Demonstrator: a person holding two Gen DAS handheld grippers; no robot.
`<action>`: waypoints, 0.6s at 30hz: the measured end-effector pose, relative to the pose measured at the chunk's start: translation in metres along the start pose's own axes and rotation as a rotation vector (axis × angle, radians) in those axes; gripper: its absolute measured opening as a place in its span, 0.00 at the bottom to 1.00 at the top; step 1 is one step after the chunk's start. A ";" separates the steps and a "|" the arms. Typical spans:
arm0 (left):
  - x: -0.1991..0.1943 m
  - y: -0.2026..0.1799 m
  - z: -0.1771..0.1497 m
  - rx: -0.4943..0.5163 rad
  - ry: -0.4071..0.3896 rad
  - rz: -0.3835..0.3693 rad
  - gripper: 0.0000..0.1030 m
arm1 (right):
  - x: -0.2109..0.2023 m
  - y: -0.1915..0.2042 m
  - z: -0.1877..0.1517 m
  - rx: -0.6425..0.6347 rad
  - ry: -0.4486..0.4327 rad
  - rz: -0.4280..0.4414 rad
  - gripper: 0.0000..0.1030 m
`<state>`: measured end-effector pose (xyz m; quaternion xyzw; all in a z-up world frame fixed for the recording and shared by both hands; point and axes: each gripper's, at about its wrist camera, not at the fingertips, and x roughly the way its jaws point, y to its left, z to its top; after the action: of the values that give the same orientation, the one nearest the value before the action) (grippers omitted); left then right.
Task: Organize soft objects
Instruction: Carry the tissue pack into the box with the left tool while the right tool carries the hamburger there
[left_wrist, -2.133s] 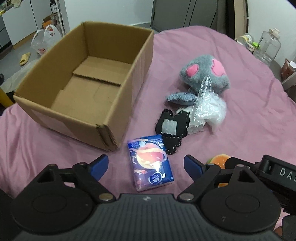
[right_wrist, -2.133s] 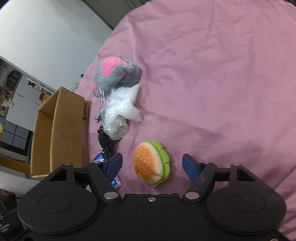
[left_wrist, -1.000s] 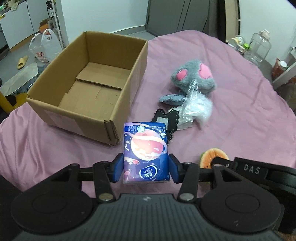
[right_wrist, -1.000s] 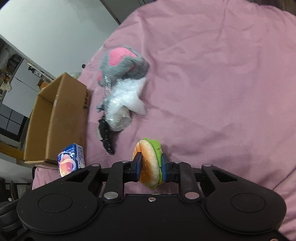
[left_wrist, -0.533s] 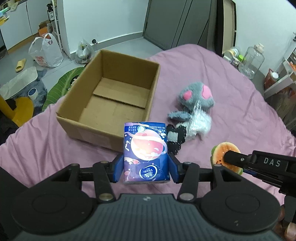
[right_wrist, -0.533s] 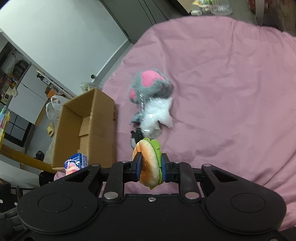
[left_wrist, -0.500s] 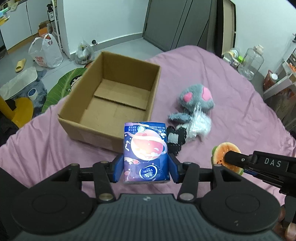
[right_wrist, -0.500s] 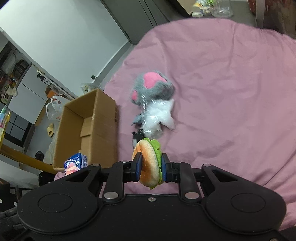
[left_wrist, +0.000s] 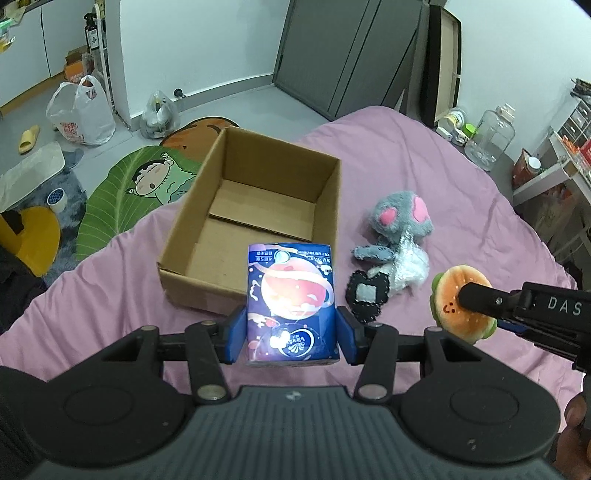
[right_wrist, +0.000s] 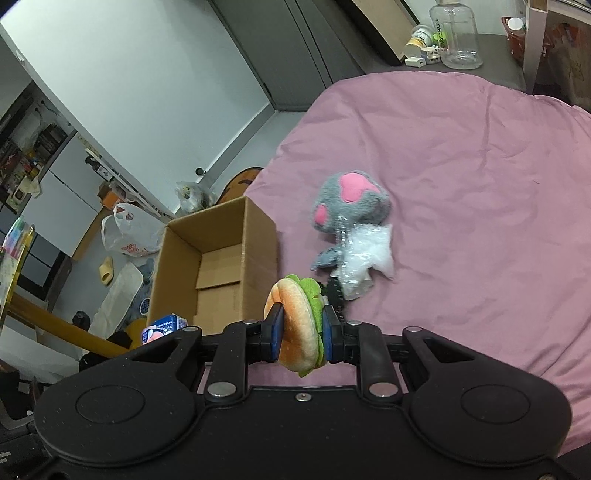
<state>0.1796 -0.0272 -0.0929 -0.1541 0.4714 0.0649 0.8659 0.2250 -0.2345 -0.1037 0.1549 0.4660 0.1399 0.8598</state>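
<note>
Holding two soft things up in the air, the person has made a start, but nothing is put away yet — the cardboard box (left_wrist: 258, 206) on the pink bed (left_wrist: 461, 192) has only its bare bottom flaps inside. The left claw (left_wrist: 291, 334) is clamped on a blue tissue pack (left_wrist: 291, 299), with one blue pad pressed on each side of it, and the pack hangs just over the near edge of the box. The right claw (right_wrist: 302, 334) is squeezed tight on a little burger toy (right_wrist: 299, 325), which bulges out above and below the pads; it is off to the right of the box, above the bed. Three more things lie on the bed, to the right of the box and touching each other — a gray plush toy (left_wrist: 402, 218) with pink patches, a crinkly clear plastic bag (left_wrist: 408, 266) lying partly on it, and a small black felt piece (left_wrist: 365, 295) nearest of all. So my guess is that the job is only just begun: the pack and the burger look ready to go in the box next, and the three things on the bed would come after that.
</note>
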 end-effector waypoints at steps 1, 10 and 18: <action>0.000 0.004 0.001 -0.001 0.003 -0.006 0.48 | 0.001 0.004 0.000 -0.003 -0.001 0.001 0.21; 0.005 0.037 0.018 0.001 -0.009 -0.016 0.48 | 0.015 0.041 0.004 -0.037 -0.016 0.003 0.21; 0.020 0.064 0.032 -0.017 0.016 -0.040 0.48 | 0.031 0.074 0.018 -0.046 -0.021 0.010 0.21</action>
<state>0.1994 0.0435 -0.1063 -0.1714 0.4743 0.0505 0.8620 0.2497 -0.1575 -0.0887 0.1390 0.4527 0.1534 0.8673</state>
